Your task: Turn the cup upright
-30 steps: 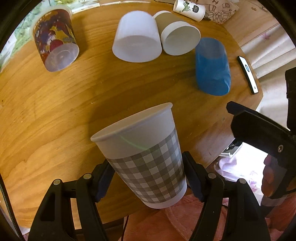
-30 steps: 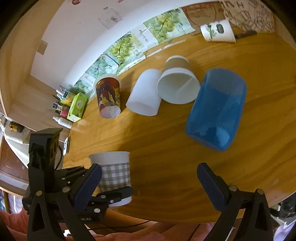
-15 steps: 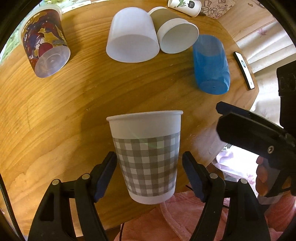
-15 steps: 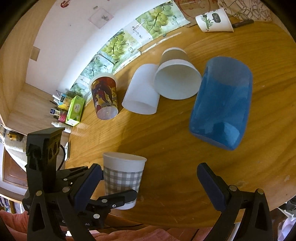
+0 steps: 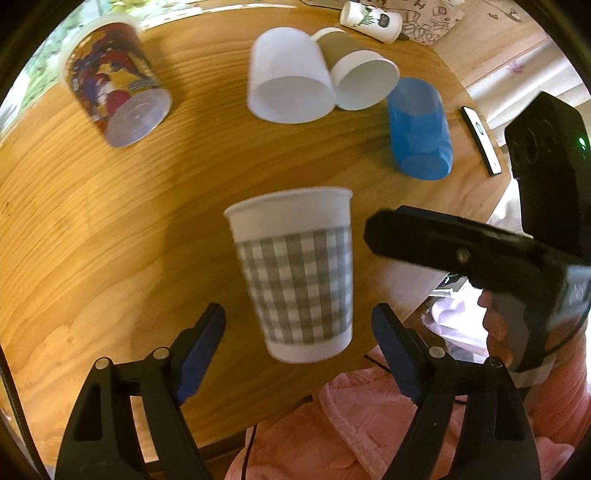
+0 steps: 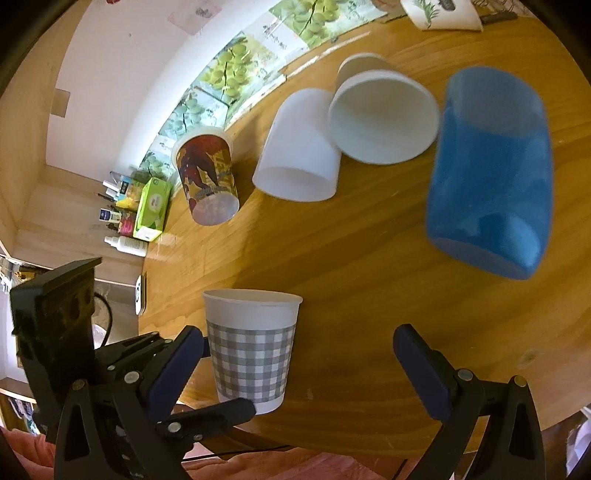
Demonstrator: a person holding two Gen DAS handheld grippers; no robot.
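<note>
Gingham cup (image 5: pixel 295 273): upright, mouth up, base on the wooden surface (image 5: pixel 110 229) close to its near edge; white upper band, grey-and-white check below.
Left claw (image 5: pixel 299 347): spread wide, blue pads either side of the gingham cup's lower half, a clear gap at each side, nothing gripped; from the right wrist view (image 6: pixel 207 373), one finger beside the cup's lower left, the other crossing in front of its base, contact there not clear.
Right claw (image 6: pixel 303 365): wide apart, empty, pointed over bare wood to the right of the gingham cup (image 6: pixel 253 347); in the left wrist view only one dark finger (image 5: pixel 436 240) visible just right of the cup's upper half, apart from it.
Blue cup (image 6: pixel 491 177): on its side, well beyond the right claw, base toward the camera.
Plain white cup (image 5: pixel 290 77): lying down, mouth toward the camera, touching a brown-sleeved cup (image 5: pixel 358 81) likewise on its side.
Printed cup (image 5: pixel 114 81): at far left, tilted in view, clear base toward the camera.
Small plant-print cup (image 5: pixel 371 16): on its side at the far edge.
Phone (image 5: pixel 482 140): flat near the right rim of the surface.
</note>
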